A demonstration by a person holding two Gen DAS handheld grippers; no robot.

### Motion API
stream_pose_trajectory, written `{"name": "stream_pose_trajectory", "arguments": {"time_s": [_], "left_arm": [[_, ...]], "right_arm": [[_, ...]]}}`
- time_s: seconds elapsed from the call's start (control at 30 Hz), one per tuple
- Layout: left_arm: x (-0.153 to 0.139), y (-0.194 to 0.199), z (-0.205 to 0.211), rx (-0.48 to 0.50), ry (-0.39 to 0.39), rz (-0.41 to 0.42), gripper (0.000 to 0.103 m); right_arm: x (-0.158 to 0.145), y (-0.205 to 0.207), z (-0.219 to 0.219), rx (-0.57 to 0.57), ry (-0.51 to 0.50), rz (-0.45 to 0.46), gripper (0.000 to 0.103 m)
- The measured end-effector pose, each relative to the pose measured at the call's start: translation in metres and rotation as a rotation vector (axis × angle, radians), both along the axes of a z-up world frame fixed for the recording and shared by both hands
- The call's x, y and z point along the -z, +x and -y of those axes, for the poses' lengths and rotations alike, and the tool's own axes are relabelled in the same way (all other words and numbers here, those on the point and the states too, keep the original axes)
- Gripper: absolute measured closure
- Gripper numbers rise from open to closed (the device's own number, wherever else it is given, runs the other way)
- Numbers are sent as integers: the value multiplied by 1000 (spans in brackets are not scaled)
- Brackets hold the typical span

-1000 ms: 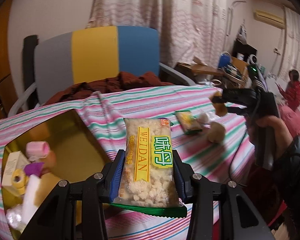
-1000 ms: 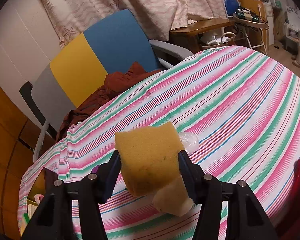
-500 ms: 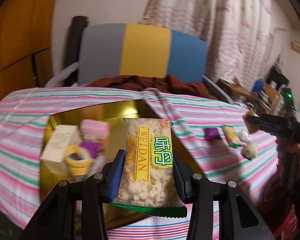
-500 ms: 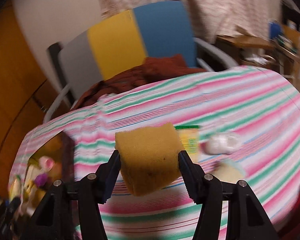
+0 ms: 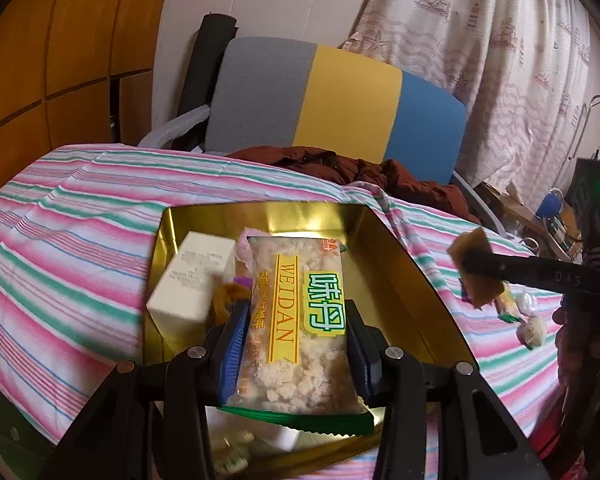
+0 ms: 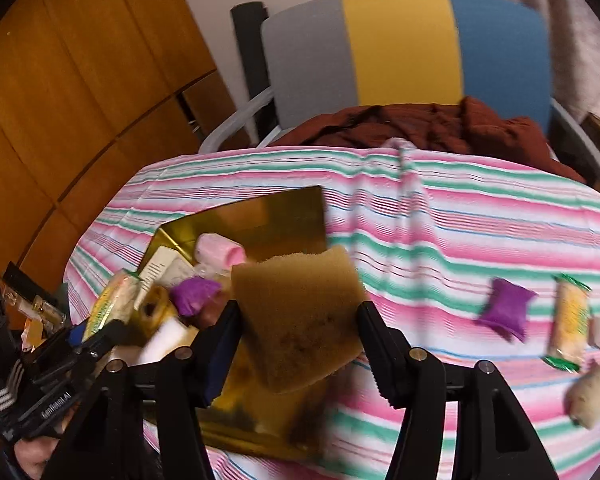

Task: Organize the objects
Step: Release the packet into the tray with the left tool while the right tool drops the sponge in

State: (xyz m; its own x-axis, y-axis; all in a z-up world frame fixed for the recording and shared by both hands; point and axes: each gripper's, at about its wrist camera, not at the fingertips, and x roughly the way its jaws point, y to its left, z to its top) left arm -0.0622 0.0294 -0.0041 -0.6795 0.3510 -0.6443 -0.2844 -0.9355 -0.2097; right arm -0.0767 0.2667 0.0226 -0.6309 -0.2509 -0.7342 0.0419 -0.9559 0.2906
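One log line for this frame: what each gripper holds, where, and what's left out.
left hand-held gripper: shut on snack pack, over gold tray | right hand-held gripper: shut on sponge, nearing tray | loose: purple pouch

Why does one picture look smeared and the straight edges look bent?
Right wrist view: motion blur smears the yellow sponge block and the gold tray. Left wrist view: sharper, the clear snack packet reads clearly; glare on the tray's foil wall. Both: fisheye bending, dark corners.
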Motion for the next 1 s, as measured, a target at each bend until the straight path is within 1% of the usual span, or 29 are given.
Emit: {"name": "stream_pose_trajectory", "arguments": {"time_s": [0.03, 0.1, 0.13, 0.17, 0.2, 0.23, 0.27, 0.3, 0.4, 0.57, 0.7, 0.87, 1.0], "left_arm": [[-1, -6, 0, -6, 1, -5, 58], [-5, -20, -3, -19, -5, -10, 58], [-6, -25, -4, -28, -5, -10, 58], [-7, -30, -4, -33, -2, -13, 58], [-8, -37, -5, -34, -4, -14, 57], [-8, -40, -5, -40, -12, -13, 56], [-7, -44, -4, -53, -23, -10, 53], [-6, -45, -3, -57, -21, -4, 53], [-1, -43, 2, -68, -14, 11, 52], [7, -31, 10, -84, -2, 37, 52], [5, -15, 11, -87, -7, 25, 52], [0, -2, 9, -86, -25, 3, 52], [-5, 8, 4, -78, -57, -26, 52]], "right_arm": [[-1, -7, 5, -2, -7, 1, 42], [-4, -22, 12, 11, 1, -8, 36], [-7, -29, 17, 15, 9, -18, 26], [-8, -35, 20, 22, 15, -26, 12], [-10, -38, 22, 27, 19, -31, 6], [-11, -40, 23, 31, 21, -35, 2], [-11, -41, 24, 31, 21, -36, 2], [-11, -41, 25, 29, 19, -34, 2], [-4, -34, 25, 30, 29, -25, 1], [7, -17, 25, 45, 68, -14, 0], [9, 0, 29, 48, 126, -35, 0], [3, 22, 39, 55, 204, -91, 0], [-1, 36, 50, 41, 259, -127, 0]]}}
